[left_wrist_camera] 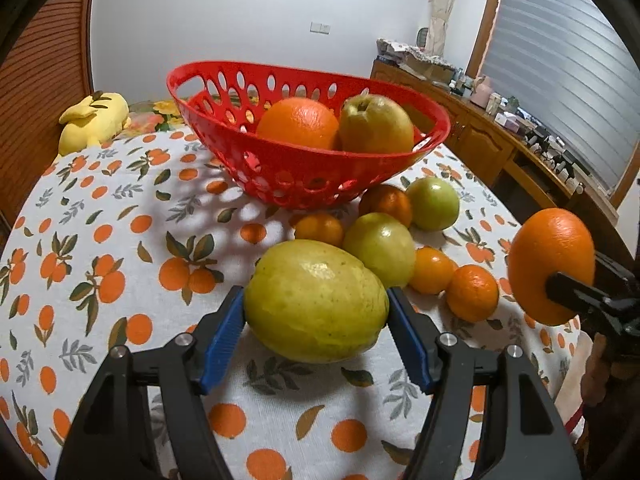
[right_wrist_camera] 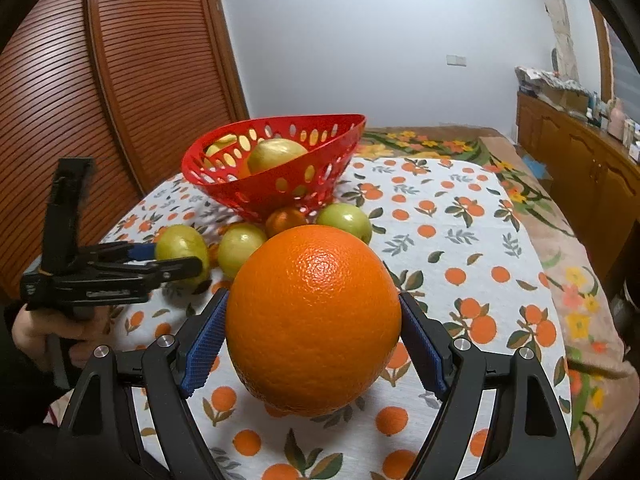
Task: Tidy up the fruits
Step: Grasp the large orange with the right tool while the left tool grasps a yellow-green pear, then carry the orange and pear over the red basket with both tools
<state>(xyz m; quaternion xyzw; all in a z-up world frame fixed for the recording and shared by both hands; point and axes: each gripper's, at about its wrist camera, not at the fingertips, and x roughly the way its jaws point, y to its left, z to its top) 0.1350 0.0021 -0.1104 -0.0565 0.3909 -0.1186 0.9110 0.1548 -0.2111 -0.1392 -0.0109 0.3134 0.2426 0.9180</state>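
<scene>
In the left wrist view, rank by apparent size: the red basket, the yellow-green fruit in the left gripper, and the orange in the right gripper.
1. red basket
2. yellow-green fruit, enlarged by nearness to the camera
3. orange

True sizes of the two fruits stay unsure.

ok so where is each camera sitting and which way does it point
Left wrist: sits on the left gripper, looking forward across the table at the red basket; its own fingers clamp a yellow-green fruit, and the right gripper shows at right.
Right wrist: sits on the right gripper, facing the basket from further right; its fingers clamp a large orange, and the left gripper and left hand show at left.
Shared: basket, both held fruits, orange-print tablecloth.
</scene>
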